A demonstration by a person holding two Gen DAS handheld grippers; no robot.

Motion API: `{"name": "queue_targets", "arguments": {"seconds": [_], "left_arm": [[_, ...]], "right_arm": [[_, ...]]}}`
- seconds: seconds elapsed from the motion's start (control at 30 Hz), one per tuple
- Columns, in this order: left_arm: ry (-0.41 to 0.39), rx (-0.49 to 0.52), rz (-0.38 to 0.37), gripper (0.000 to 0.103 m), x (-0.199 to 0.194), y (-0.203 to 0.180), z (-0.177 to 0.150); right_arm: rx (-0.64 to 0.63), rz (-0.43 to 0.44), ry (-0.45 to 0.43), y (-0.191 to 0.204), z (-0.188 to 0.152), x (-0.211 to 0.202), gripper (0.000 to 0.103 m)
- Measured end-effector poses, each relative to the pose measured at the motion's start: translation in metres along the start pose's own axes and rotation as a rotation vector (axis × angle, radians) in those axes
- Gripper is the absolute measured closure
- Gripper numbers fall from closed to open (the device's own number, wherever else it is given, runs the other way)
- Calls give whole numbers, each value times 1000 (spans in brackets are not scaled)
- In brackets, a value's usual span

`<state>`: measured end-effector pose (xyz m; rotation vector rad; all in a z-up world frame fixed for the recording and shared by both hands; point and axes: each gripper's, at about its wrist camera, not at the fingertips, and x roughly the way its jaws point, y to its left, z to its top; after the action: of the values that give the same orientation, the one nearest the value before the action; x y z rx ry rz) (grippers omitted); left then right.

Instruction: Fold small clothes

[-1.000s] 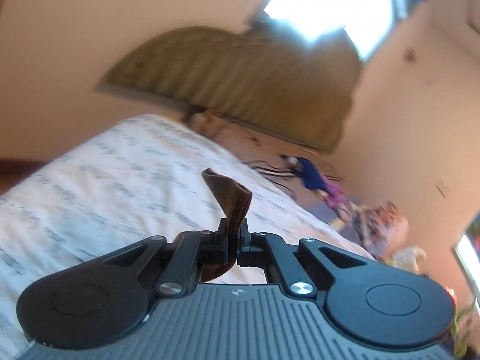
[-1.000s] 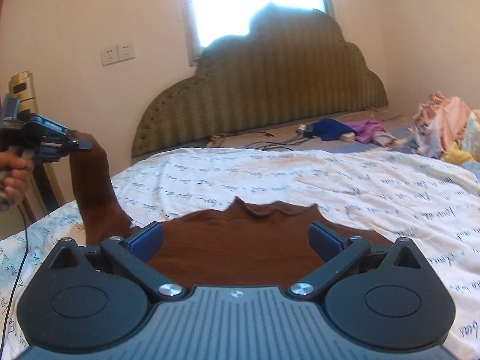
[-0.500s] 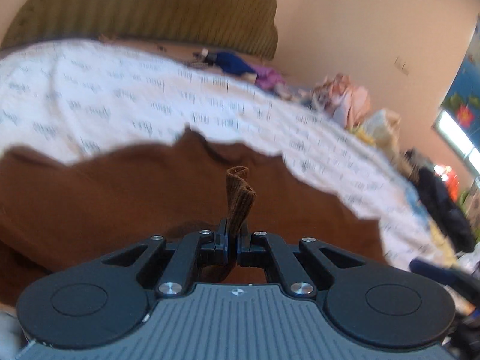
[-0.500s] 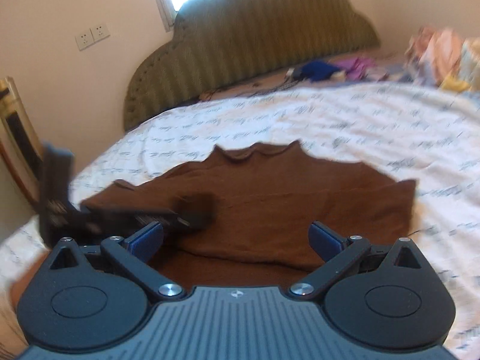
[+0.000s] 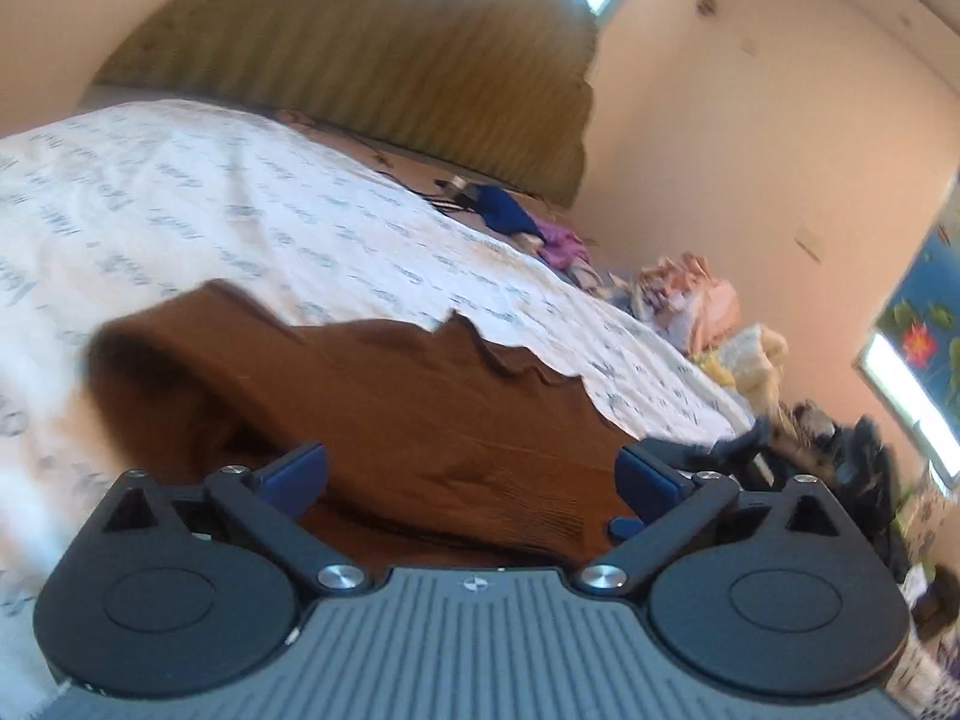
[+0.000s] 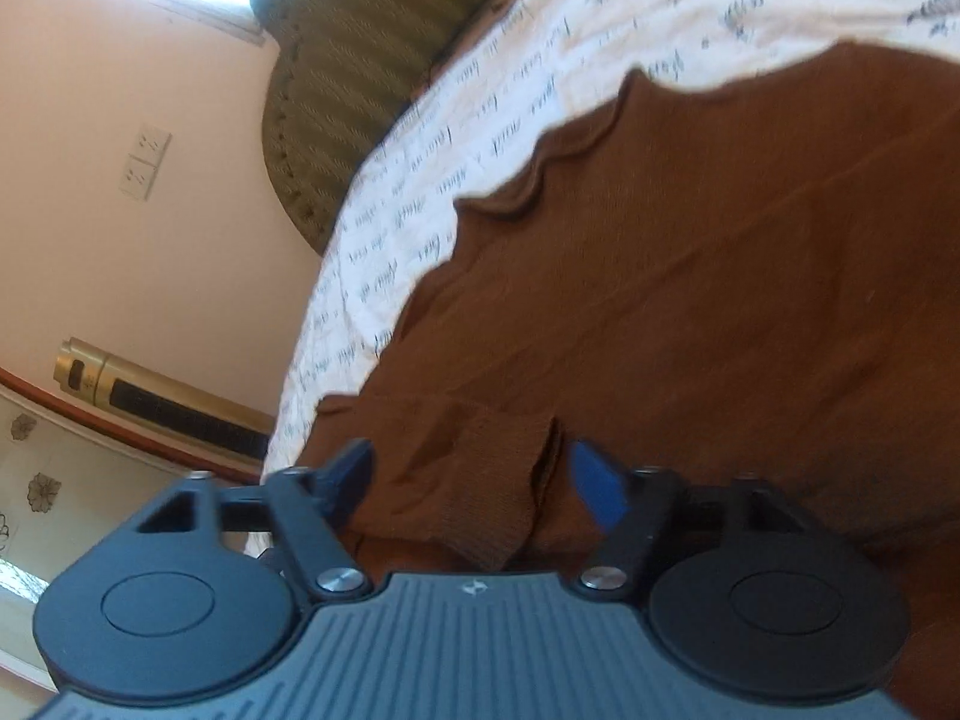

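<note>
A brown long-sleeved top lies flat on the white printed bedsheet, one sleeve folded across its body. My left gripper hovers open just above the top's near edge, nothing between its blue pads. In the right wrist view the same top fills the right half, and its ribbed sleeve cuff lies between the fingers of my right gripper. Those fingers stand partly closed around the cuff, with a small gap still showing at the right pad.
An olive padded headboard stands at the far end of the bed. A blue cloth and a pile of pale clothes lie along the bed's far right side. A gold and black device stands beside the bed's left edge.
My left gripper has let go of the sleeve cuff and opened wide. My right gripper has tilted, dropped to the cuff, and its fingers have drawn closer together.
</note>
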<state>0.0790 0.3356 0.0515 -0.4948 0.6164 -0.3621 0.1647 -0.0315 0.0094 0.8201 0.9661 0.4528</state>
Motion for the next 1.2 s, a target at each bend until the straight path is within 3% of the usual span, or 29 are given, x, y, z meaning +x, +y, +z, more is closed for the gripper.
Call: {"name": "queue_targets", "arguments": {"seconds": [0.17, 0.23, 0.27, 0.43, 0.63, 0.8, 0.93, 1.0, 1.1, 1.2], "left_arm": [[51, -73, -11, 2, -3, 18, -8], [72, -78, -1, 2, 3, 18, -15], [83, -87, -1, 2, 6, 19, -20], [75, -202, -55, 1, 6, 31, -24], [-31, -519, -142, 1, 2, 68, -16], [-95, -623, -165, 0, 3, 86, -6], [-150, -810, -255, 0, 17, 106, -8], [-178, -888, -266, 0, 23, 113, -10], [-230, -966, -256, 0, 27, 120, -12], [-255, -964, -253, 0, 24, 118, -11]], "right_arm": [[-14, -29, 24, 7, -15, 17, 50], [-28, -63, 28, 12, -16, 21, 79], [-33, -99, 39, 14, -16, 23, 99], [-108, -73, -14, 38, -14, 12, 100], [-211, -83, -86, 74, 0, -4, 100], [-300, -85, -110, 111, 18, -14, 100], [-376, -81, -127, 155, 35, -18, 100], [-417, -77, -139, 179, 42, -21, 100], [-462, -62, -164, 210, 52, -30, 100], [-507, -51, -192, 231, 62, -46, 100]]}}
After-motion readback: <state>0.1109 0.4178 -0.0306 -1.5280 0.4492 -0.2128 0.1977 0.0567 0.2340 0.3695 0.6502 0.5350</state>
